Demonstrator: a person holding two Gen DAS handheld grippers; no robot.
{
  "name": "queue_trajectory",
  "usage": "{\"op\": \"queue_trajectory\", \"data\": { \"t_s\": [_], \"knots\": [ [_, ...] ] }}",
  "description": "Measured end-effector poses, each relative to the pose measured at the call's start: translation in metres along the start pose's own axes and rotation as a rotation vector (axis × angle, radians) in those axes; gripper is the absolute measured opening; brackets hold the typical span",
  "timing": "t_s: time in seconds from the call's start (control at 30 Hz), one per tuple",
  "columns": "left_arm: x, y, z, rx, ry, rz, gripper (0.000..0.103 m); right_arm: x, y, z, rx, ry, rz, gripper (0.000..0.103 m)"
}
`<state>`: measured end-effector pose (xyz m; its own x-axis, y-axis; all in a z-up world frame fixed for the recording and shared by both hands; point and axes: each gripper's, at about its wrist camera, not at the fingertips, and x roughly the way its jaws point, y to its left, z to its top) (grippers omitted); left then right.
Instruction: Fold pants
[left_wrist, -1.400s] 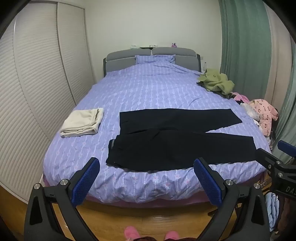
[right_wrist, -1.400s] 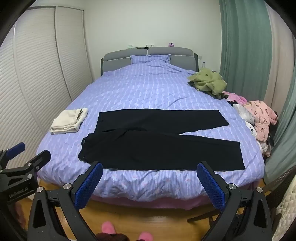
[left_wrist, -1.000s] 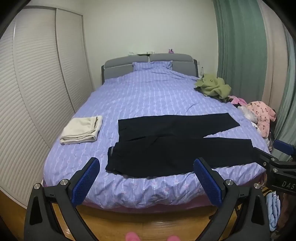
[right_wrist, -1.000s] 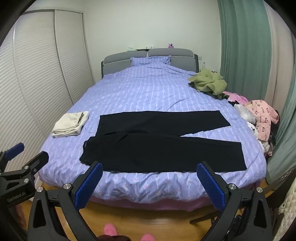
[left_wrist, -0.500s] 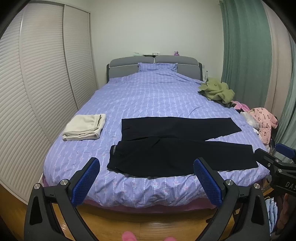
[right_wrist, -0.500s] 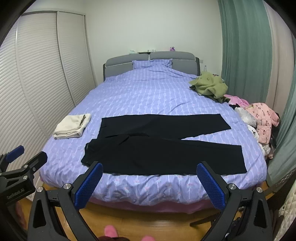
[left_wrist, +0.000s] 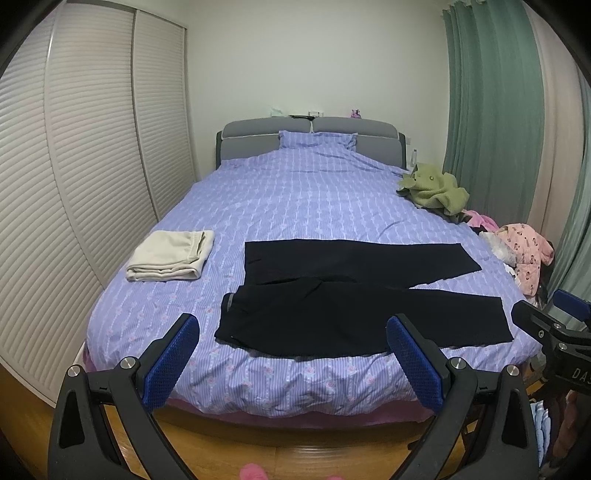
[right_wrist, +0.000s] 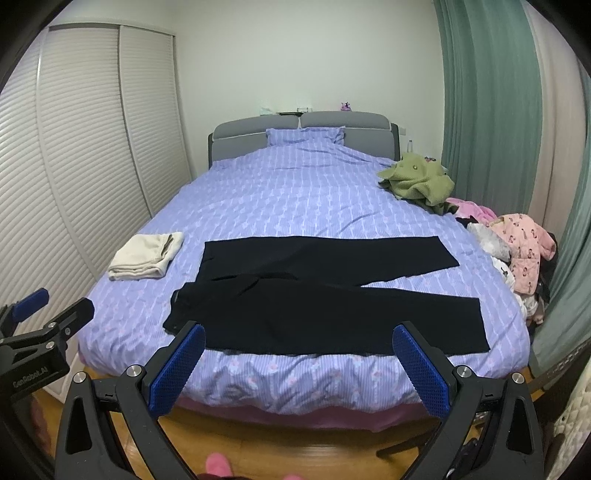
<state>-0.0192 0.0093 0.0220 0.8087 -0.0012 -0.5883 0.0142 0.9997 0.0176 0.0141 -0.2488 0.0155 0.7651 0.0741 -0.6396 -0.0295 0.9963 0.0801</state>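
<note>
Black pants (left_wrist: 354, 302) spread flat across the near part of the bed (left_wrist: 303, 199), waistband at left, both legs running right, the near leg close to the bed's near edge. Open purple cover far of the pants up to the pillow (left_wrist: 317, 139). Folded cream towel (left_wrist: 171, 255) to the left, apart from the pants; green garment (left_wrist: 434, 188) far right, pink clothing (left_wrist: 524, 251) piled at the right edge. Wooden floor (right_wrist: 295, 446) between bed and grippers.

Left gripper (left_wrist: 293, 354) held off the bed's near edge, jaws spread wide, holding nothing, pants beyond its fingertips. Right gripper (right_wrist: 297, 360) likewise wide apart and empty, short of the near leg.

Compared with 1.4 s ago: pants unmoved, both views tilted slightly higher, showing more wall.
</note>
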Motion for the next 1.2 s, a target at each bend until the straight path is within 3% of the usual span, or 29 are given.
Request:
{"op": "queue_trajectory", "data": {
  "t_s": [1.2],
  "knots": [
    [0.0036,0.0083,0.0024,-0.017,-0.007,0.008,0.103,0.0064,-0.0001,0.0062,-0.009,0.015,0.01,0.103]
  ]
}}
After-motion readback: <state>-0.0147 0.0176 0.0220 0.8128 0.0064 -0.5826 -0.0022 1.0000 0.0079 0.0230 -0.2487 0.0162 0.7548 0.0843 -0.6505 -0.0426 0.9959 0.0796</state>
